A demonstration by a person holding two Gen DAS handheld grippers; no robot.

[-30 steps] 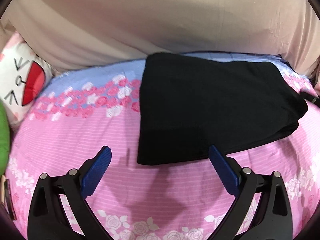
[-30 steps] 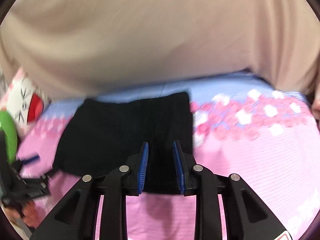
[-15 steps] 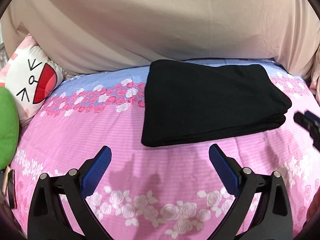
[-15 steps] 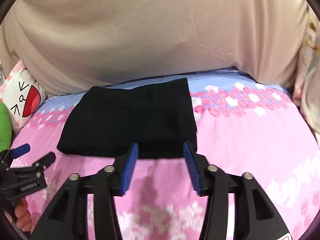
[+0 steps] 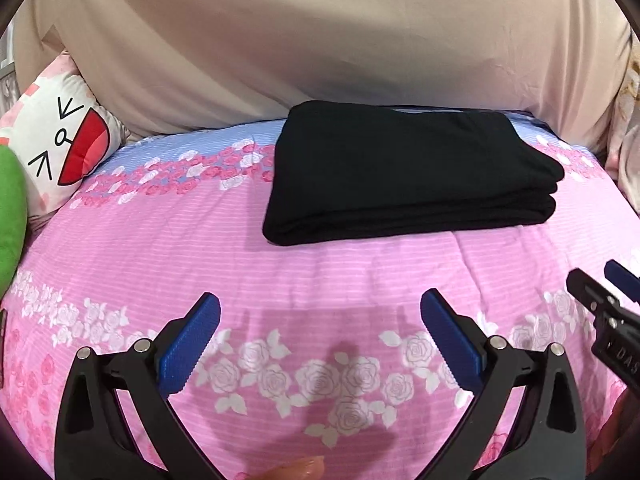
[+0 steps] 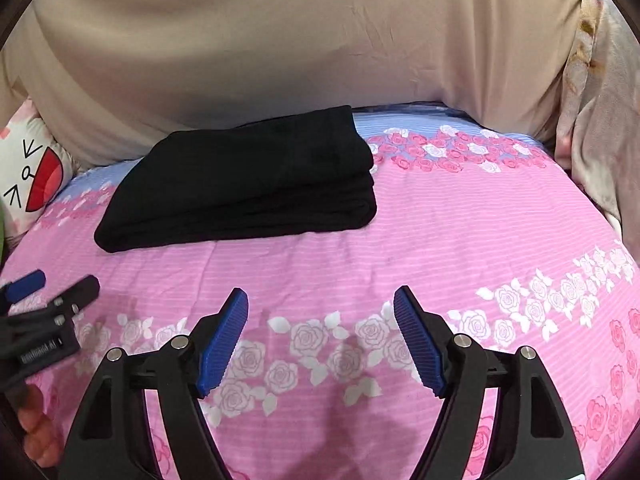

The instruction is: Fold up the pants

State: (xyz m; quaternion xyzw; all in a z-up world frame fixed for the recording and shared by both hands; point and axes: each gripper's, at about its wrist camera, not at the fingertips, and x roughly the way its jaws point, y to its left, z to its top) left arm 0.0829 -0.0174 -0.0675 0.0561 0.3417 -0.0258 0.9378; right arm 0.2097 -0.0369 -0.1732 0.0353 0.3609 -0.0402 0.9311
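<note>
Left of the black pants (image 5: 408,172) sits the cartoon-face pillow (image 5: 60,152), and the pants lie as a neat folded stack at the far side of the pink floral bedspread (image 5: 320,272). Nearer than the pants, the left gripper (image 5: 320,336) has backed off, jaws spread and empty. The right gripper (image 6: 320,336), nearly closed over the pants a second ago, has released and withdrawn too, so the fold looks finished.

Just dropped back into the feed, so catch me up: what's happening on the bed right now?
A person holds a two-finger gripper in each hand over a pink floral bedspread. The black pants lie folded into a compact, layered stack near the beige headboard cover, with nothing touching them. The left gripper and right gripper are both open and empty, hovering short of the stack. A cartoon-face pillow sits off to the left. The fold looks finished.
</note>
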